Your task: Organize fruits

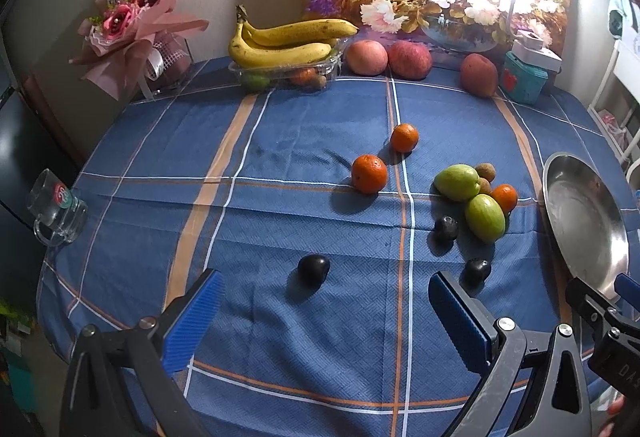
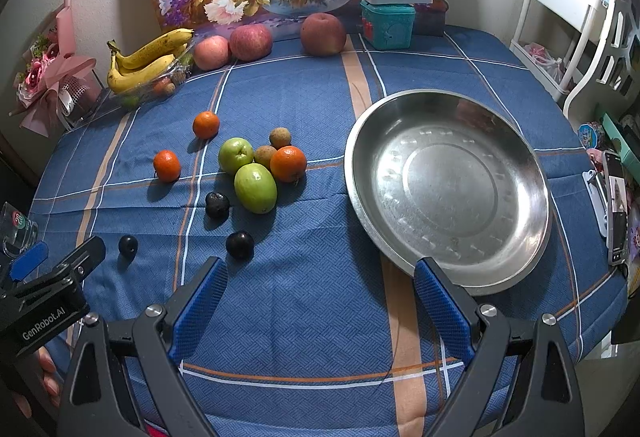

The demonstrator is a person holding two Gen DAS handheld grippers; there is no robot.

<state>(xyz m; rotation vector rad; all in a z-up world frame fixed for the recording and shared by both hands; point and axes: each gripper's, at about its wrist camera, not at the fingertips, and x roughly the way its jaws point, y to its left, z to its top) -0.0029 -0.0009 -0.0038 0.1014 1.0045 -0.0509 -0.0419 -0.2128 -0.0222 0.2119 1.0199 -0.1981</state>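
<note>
Loose fruit lies on the blue checked tablecloth: three oranges point(image 2: 288, 163), two green fruits point(image 2: 255, 187), two small brown fruits point(image 2: 280, 137) and three dark plums point(image 2: 239, 245). An empty steel plate point(image 2: 448, 189) sits to their right. My left gripper point(image 1: 326, 285) is open low over the cloth, and one dark plum point(image 1: 314, 269) lies just ahead between its blue fingers. The right gripper point(image 2: 320, 269) is open too and holds nothing; its right finger is beside the plate's near rim. In the left wrist view the plate point(image 1: 584, 221) shows at the right edge.
At the back stand bananas point(image 2: 148, 61) in a clear tray, three apples point(image 2: 251, 41), a teal box point(image 2: 387, 25) and a flower painting. A pink bouquet point(image 1: 136, 25) and a glass mug point(image 1: 56, 211) stand at the left. A phone point(image 2: 616, 213) lies at the right edge.
</note>
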